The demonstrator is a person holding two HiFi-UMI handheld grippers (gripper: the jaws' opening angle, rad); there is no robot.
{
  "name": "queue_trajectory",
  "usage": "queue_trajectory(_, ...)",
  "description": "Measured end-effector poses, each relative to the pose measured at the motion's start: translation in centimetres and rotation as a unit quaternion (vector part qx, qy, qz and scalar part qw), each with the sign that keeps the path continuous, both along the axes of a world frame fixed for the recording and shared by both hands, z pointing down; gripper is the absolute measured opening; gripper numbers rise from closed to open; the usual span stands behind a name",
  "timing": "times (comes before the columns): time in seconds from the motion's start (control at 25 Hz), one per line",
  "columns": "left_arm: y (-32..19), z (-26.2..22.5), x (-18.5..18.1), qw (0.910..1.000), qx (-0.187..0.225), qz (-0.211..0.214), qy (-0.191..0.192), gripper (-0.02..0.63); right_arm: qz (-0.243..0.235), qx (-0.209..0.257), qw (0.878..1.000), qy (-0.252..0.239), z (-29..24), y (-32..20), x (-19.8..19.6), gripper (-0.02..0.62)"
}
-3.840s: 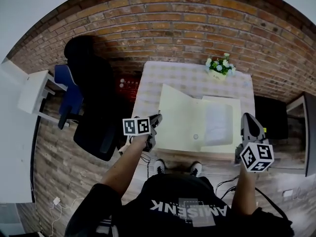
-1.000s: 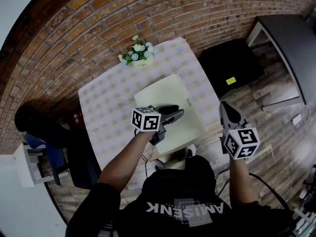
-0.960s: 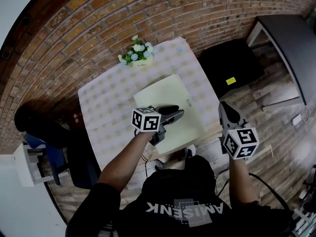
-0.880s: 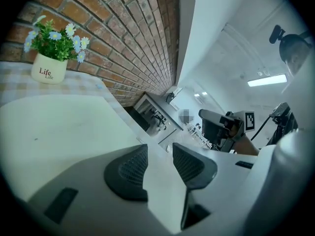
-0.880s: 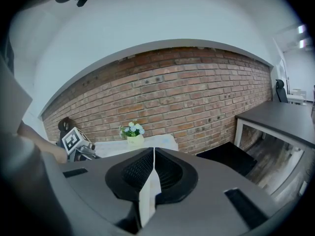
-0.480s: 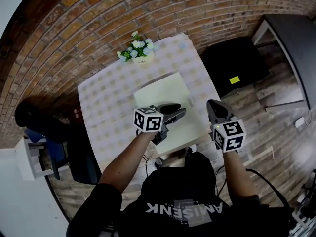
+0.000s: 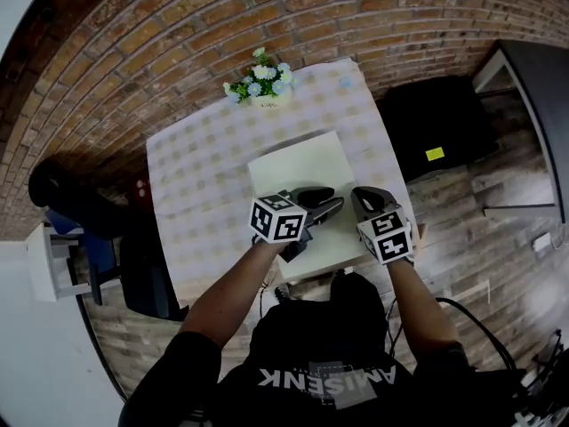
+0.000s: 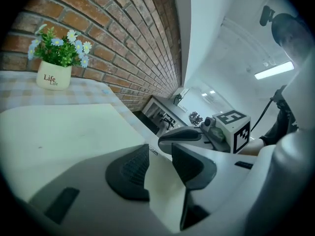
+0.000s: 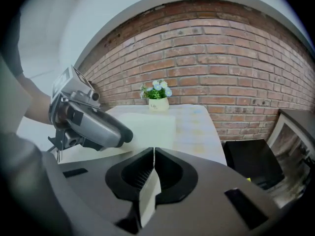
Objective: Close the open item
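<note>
A cream folder lies closed and flat on the checked table. My left gripper hovers over the folder's near part, fingers pointing right. Its jaws are closing, and only the folder cover shows under the gap, with nothing between the pads. My right gripper is at the folder's near right edge, close beside the left one, with its jaws together. In the right gripper view the shut pads meet above the folder, and the left gripper shows at the left.
A white pot of flowers stands at the table's far edge by the brick wall. A black chair is left of the table and a black box stands on the floor to the right.
The folder, open several seconds ago, now lies closed. Over the last second my right gripper has moved left to the folder's edge, close to the left gripper, which has stayed put.
</note>
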State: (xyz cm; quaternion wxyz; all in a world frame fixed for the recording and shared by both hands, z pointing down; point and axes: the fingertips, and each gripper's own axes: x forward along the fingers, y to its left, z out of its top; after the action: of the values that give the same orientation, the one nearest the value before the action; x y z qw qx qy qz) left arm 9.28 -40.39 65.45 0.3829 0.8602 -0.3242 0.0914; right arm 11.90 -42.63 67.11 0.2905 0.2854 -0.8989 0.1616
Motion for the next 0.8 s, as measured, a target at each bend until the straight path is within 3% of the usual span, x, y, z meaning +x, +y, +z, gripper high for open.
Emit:
queue_trajectory(0.52, -0.7, 0.0, -0.6, 0.9995, 0.009, -0.031, 0.004, 0.141, -0.079, 0.005, 0.995, 0.068, 2.4, -0.2, -1.4, 0.042)
queue_trajectory(0.8, -0.7, -0.7, -2.9, 0.996, 0.053, -0.059, -0.04, 0.141, -0.071, 0.001, 0.996, 0.052, 2.2, -0.2, -1.3, 0.042)
